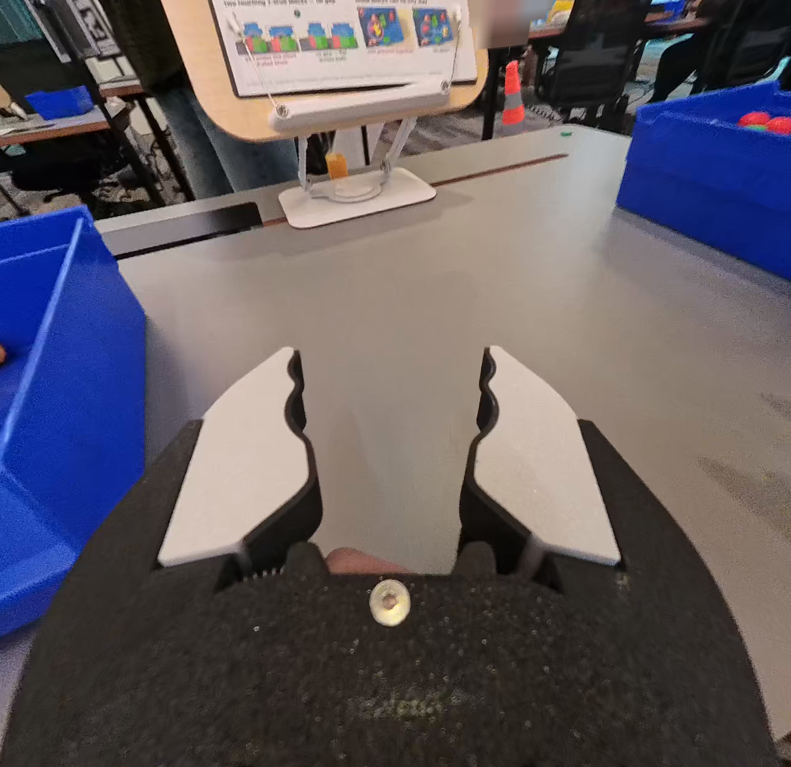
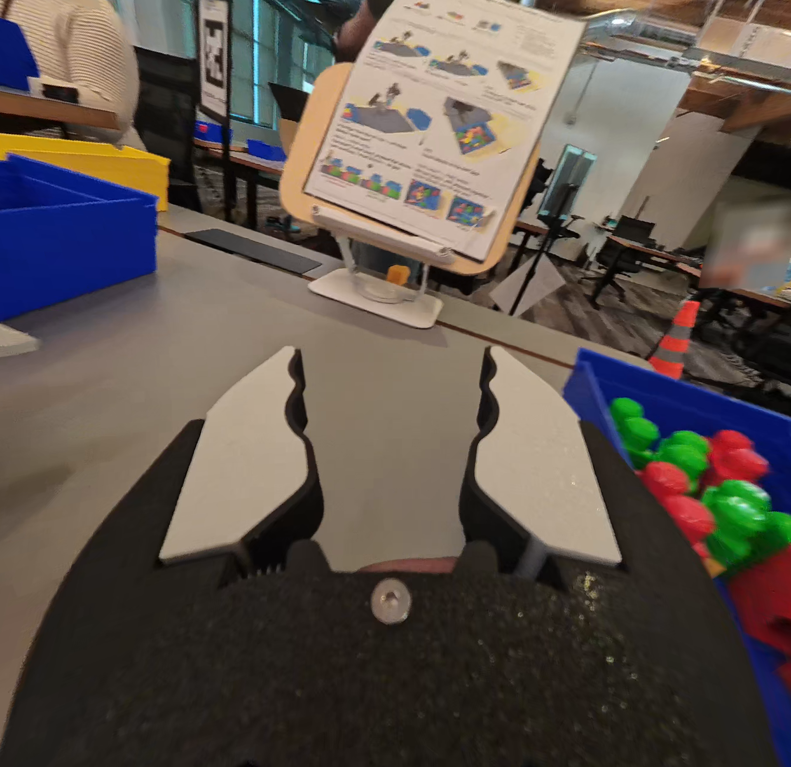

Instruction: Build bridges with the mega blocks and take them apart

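Observation:
My left gripper point(image 1: 391, 357) is open and empty over the bare grey table point(image 1: 406, 284). My right gripper point(image 2: 391, 357) is open and empty over the same table point(image 2: 171, 340). Red and green mega blocks point(image 2: 702, 489) lie piled in a blue bin point(image 2: 599, 378) just right of the right gripper. That bin also shows in the left wrist view point(image 1: 702, 164) at the far right, with a few red blocks point(image 1: 766, 123) peeking over its rim. No block stands on the table in either view.
A second blue bin point(image 1: 72, 340) sits at the table's left, also in the right wrist view point(image 2: 77, 241). A sheet holder on a white stand point(image 1: 355, 194) stands at the table's far edge point(image 2: 376, 293). An orange cone point(image 2: 676, 340) stands beyond the table.

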`<state>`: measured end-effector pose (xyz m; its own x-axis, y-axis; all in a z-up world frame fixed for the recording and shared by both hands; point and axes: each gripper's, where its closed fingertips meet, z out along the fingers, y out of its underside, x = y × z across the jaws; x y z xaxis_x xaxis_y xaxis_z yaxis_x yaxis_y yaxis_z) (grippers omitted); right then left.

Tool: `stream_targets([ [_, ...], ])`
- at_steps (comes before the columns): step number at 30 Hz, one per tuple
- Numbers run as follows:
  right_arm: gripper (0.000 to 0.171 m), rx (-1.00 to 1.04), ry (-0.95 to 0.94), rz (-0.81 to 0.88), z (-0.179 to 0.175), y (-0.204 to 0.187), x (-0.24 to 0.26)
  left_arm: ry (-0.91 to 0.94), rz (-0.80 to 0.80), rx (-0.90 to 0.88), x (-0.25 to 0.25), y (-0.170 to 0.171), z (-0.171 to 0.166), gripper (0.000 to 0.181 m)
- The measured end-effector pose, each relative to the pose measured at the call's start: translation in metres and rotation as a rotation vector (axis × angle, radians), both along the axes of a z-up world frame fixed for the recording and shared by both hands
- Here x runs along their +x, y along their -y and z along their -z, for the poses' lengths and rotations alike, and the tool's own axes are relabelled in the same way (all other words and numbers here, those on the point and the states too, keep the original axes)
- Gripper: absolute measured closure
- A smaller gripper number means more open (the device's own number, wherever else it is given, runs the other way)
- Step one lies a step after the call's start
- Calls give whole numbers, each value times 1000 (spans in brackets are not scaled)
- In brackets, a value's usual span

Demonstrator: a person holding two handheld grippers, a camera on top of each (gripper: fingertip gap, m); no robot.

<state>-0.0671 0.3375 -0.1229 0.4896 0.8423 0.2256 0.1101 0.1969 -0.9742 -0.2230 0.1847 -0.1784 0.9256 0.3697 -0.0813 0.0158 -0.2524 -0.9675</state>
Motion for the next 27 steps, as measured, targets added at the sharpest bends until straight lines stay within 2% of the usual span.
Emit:
stream_targets([
  [6,86,-60,41,-101,41,31,-13,37,-76,-18,-3,14,14,101],
  [14,83,-139,48,-114,50,23,-8,19,-101,-31,-7,16,15,102],
  [23,85,-167,58,-99,53,16,-9,23,-48,-39,-1,12,18,98],
  [27,85,-170,60,-100,53,15,-11,-10,-29,-42,-6,24,1,100],
])
